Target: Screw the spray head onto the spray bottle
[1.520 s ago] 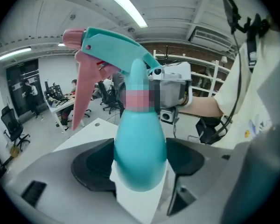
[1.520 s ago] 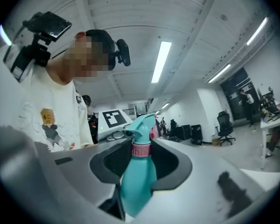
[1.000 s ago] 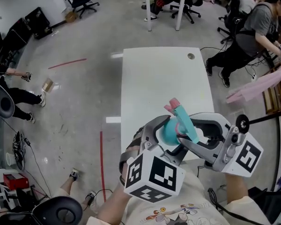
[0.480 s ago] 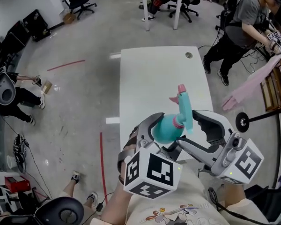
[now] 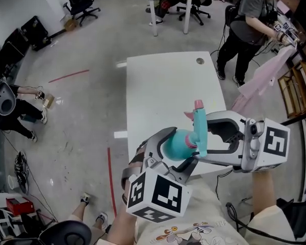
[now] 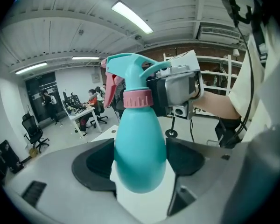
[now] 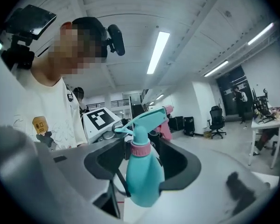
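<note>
Left tool [image 5: 179, 148] clamped on the teal spray bottle [image 5: 171, 144] body, held in the air above the surface [image 5: 163, 86] near its near edge. Right tool [image 5: 200, 137] jaws apart, straddling the spray head [image 5: 199, 129], with a gap on either side. Pink collar [image 6: 137, 99] sits on the bottle neck.

Light: your room is bright and even, lit by ceiling strip lights [image 6: 132, 17] at 12 o'clock in both gripper views.
Glare: the white tabletop [image 5: 163, 96] washes pale; the floor [image 5: 76, 111] shines faintly at 11 o'clock.
Shadows: soft, barely any.
Distortion: your gripper views bulge, corners black.
Focus: the spray bottle [image 6: 139, 143] looks slightly soft up close.
</note>
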Demonstrator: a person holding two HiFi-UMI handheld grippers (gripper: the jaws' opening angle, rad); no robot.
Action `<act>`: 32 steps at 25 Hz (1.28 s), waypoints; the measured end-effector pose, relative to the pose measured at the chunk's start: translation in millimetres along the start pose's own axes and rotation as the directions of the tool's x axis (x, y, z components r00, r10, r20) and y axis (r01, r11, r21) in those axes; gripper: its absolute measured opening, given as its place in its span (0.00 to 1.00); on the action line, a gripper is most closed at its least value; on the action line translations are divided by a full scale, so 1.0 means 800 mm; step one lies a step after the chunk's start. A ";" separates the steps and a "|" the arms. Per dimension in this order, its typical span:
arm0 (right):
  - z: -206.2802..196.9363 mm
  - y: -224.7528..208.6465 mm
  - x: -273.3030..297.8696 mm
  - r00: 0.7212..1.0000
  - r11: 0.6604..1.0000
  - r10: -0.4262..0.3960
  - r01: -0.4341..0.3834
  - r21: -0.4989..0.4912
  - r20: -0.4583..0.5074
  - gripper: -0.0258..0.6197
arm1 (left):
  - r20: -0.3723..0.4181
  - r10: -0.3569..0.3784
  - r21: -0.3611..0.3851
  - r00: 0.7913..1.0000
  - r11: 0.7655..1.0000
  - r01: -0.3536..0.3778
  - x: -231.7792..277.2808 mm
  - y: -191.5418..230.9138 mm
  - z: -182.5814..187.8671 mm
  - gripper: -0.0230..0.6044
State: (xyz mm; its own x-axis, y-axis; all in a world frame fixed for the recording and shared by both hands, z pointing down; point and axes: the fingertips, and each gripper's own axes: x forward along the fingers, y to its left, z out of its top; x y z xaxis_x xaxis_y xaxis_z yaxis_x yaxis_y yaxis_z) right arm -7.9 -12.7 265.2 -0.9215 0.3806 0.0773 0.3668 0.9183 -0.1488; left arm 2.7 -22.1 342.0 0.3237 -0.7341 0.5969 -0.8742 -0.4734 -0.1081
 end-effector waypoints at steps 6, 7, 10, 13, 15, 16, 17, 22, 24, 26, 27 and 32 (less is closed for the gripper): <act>-0.006 -0.011 0.008 1.000 1.000 -0.007 0.007 -0.003 0.014 0.25 | 0.005 -0.004 0.007 1.000 1.000 0.004 0.006 0.009 -0.005 0.59; -0.011 -0.013 0.010 1.000 1.000 -0.007 0.007 -0.013 0.006 0.25 | 0.006 -0.006 0.010 1.000 1.000 0.006 0.009 0.011 -0.009 0.59; -0.017 -0.013 0.020 1.000 0.999 0.005 -0.006 -0.048 -0.013 0.24 | 0.004 -0.004 -0.006 1.000 1.000 0.004 0.008 0.017 -0.016 0.59; -0.003 -0.010 0.031 0.999 0.996 -0.036 0.035 -0.078 -0.020 0.24 | -0.007 0.014 -0.036 1.000 0.999 -0.014 -0.002 0.022 -0.013 0.59; 0.007 -0.009 0.030 0.996 0.992 -0.089 0.088 -0.091 -0.012 0.24 | -0.004 0.022 -0.041 1.000 0.999 -0.023 -0.001 0.022 -0.006 0.59; 0.011 -0.010 0.028 0.993 0.988 -0.119 0.118 -0.098 -0.002 0.24 | -0.001 0.025 -0.040 1.000 0.999 -0.025 0.001 0.021 -0.002 0.59; 0.015 -0.011 0.025 0.988 0.983 -0.152 0.152 -0.104 0.009 0.24 | 0.001 0.028 -0.040 1.000 0.999 -0.028 0.004 0.020 0.002 0.59; 0.015 -0.023 0.023 0.929 0.927 -0.370 0.369 -0.071 0.004 0.24 | -0.011 0.071 -0.041 0.997 0.997 -0.071 0.009 0.026 0.004 0.59; 0.013 -0.030 0.022 0.890 0.890 -0.455 0.456 -0.024 0.014 0.24 | -0.010 0.084 -0.052 0.996 0.995 -0.085 0.010 0.029 0.003 0.59; 0.010 -0.034 0.020 0.860 0.860 -0.510 0.510 0.010 0.025 0.24 | -0.011 0.086 -0.058 0.996 0.995 -0.087 0.011 0.029 0.002 0.59; 0.008 -0.034 0.017 0.852 0.853 -0.522 0.522 0.023 0.028 0.25 | -0.012 0.082 -0.059 0.997 0.995 -0.083 0.012 0.028 0.001 0.59; 0.003 -0.024 -0.004 0.914 0.910 -0.406 0.404 0.092 0.004 0.36 | 0.010 0.045 -0.050 0.999 0.998 -0.044 0.005 0.026 0.005 0.59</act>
State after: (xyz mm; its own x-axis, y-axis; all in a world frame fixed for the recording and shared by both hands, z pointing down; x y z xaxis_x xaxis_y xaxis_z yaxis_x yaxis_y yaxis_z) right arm -12.1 -31.8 265.7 -0.9916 -0.0260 0.1270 -0.0506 0.9795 -0.1952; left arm -12.4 -37.0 339.1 0.2875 -0.7592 0.5839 -0.9048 -0.4152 -0.0943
